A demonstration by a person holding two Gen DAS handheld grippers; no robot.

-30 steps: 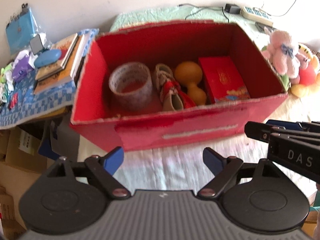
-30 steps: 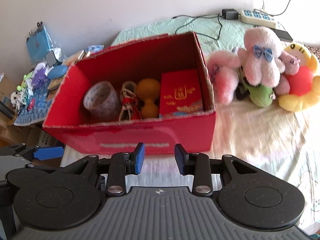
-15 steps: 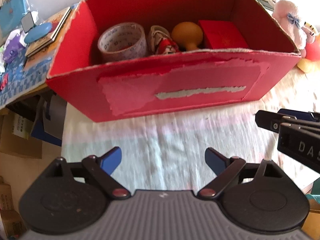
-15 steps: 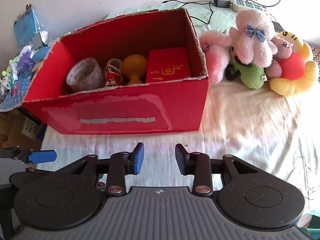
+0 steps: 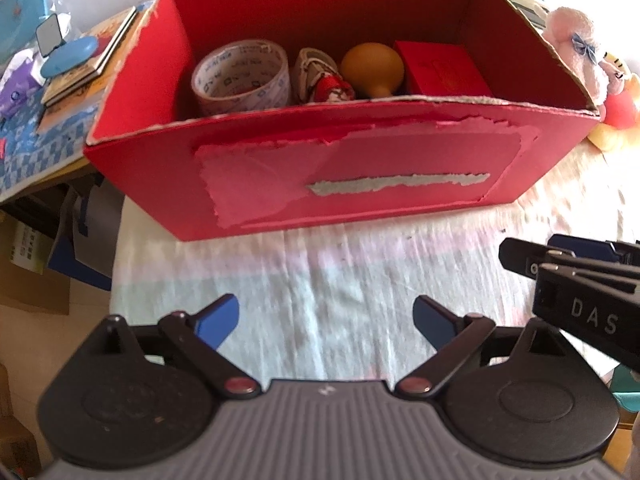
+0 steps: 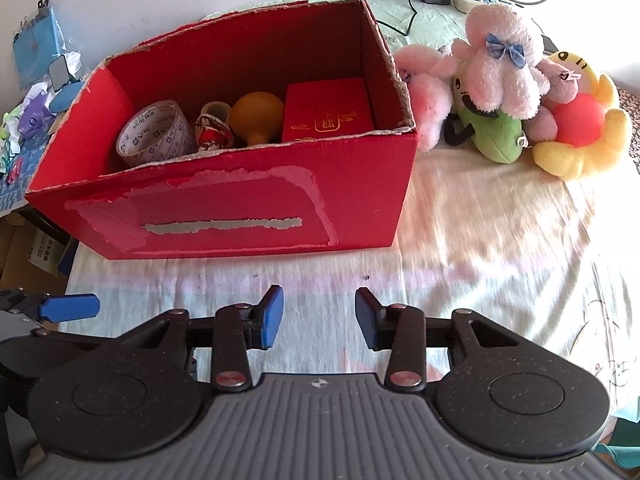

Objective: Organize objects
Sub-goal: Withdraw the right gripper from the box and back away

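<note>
I am holding both tongs above the pale bedsheet [image 6: 480, 240], short of the red box [image 5: 340, 184]. The left tongs [image 5: 326, 320] are standing spread wide with nothing between them, having just been opening. The right tongs [image 6: 319, 316] are standing partly spread and empty, also having just been opening. Inside the box I am seeing a tape roll [image 6: 154, 136], a small shoe [image 6: 212, 130], an orange gourd [image 6: 256, 116] and a red packet [image 6: 326, 110] sitting side by side. Plush toys [image 6: 504, 92] are lying just beside the box.
</note>
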